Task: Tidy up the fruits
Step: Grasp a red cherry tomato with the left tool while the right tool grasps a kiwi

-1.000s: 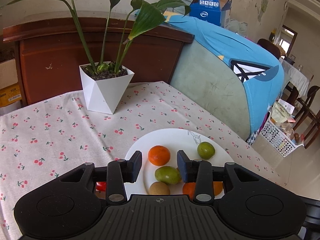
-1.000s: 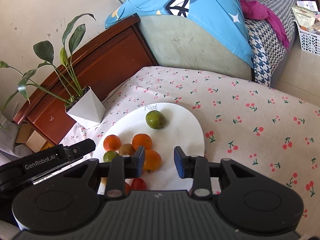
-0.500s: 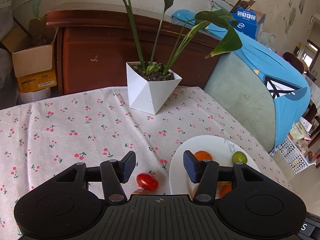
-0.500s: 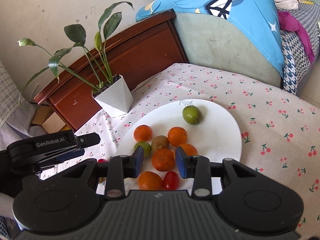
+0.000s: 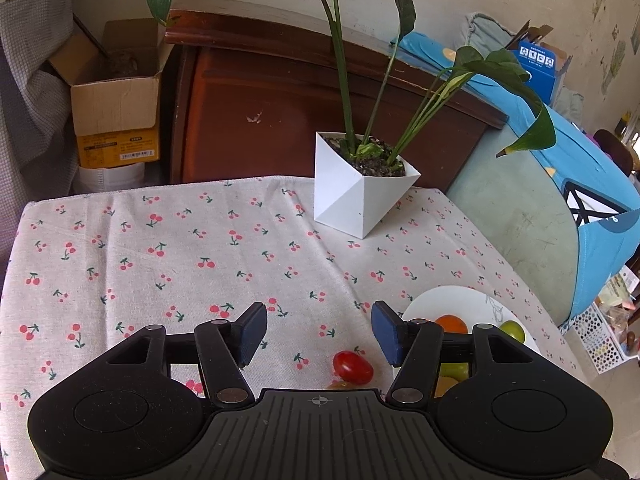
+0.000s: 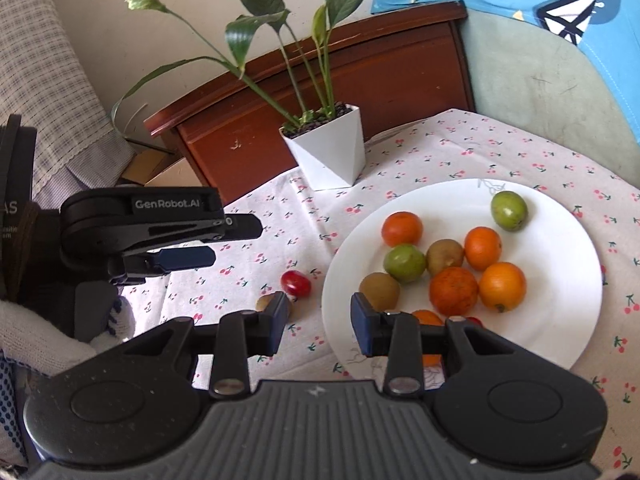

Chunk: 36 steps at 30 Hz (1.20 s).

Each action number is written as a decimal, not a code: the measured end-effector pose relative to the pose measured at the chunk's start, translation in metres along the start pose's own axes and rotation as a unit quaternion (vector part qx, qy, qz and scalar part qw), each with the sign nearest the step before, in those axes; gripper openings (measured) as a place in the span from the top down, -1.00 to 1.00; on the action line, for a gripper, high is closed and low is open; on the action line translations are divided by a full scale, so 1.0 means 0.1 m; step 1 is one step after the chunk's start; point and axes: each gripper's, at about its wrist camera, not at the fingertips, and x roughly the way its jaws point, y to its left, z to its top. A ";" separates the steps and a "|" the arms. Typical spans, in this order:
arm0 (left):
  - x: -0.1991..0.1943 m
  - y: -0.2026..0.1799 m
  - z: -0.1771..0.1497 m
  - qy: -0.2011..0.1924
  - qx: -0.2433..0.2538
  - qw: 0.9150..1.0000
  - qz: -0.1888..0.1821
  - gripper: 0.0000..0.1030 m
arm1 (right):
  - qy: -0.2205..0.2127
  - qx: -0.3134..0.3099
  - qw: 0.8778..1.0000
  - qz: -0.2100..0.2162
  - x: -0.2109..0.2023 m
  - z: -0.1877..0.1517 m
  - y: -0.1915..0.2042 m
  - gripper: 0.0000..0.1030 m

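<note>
A white plate point(image 6: 560, 288) on the cherry-print cloth holds several oranges, green fruits and brown kiwis. A red cherry tomato point(image 6: 295, 282) and a small brown fruit point(image 6: 265, 302) lie on the cloth left of the plate. In the left wrist view the tomato point(image 5: 353, 366) sits just below and between the open fingers of my left gripper point(image 5: 319, 336), with the plate point(image 5: 476, 304) at right. My right gripper point(image 6: 319, 322) is open and empty, over the plate's left rim. The left gripper point(image 6: 224, 240) also shows there, above the cloth.
A white faceted pot with a tall green plant point(image 5: 360, 196) stands at the back of the table. Behind it is a brown wooden headboard point(image 5: 260, 112). A cardboard box point(image 5: 116, 112) sits at the far left, and a bed with a blue cover point(image 5: 580, 184) at the right.
Both grippers have swung left. The left one has left the plate and now faces the tomato on the cloth. The right one has moved from over the fruit to the plate's left rim.
</note>
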 end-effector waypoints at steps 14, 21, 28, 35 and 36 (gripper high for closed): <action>-0.02 0.19 -0.03 0.020 -0.007 1.000 0.014 -0.19 | 0.026 -0.010 1.000 0.013 0.33 -0.03 0.20 0.29; -0.02 0.28 -0.04 0.028 -0.012 0.999 0.025 -0.26 | 0.026 -0.025 0.999 0.001 0.48 -0.04 0.28 0.29; 0.00 0.31 -0.04 0.032 -0.016 0.999 0.028 -0.27 | 0.017 -0.050 0.998 -0.019 0.56 -0.05 0.34 0.34; 0.00 0.31 -0.06 0.033 -0.011 0.999 0.024 -0.27 | 0.023 -0.044 0.999 -0.018 0.47 -0.05 0.36 0.50; -0.01 0.30 -0.06 0.032 -0.007 0.999 0.022 -0.27 | 0.023 -0.040 0.999 -0.018 0.44 -0.05 0.35 0.50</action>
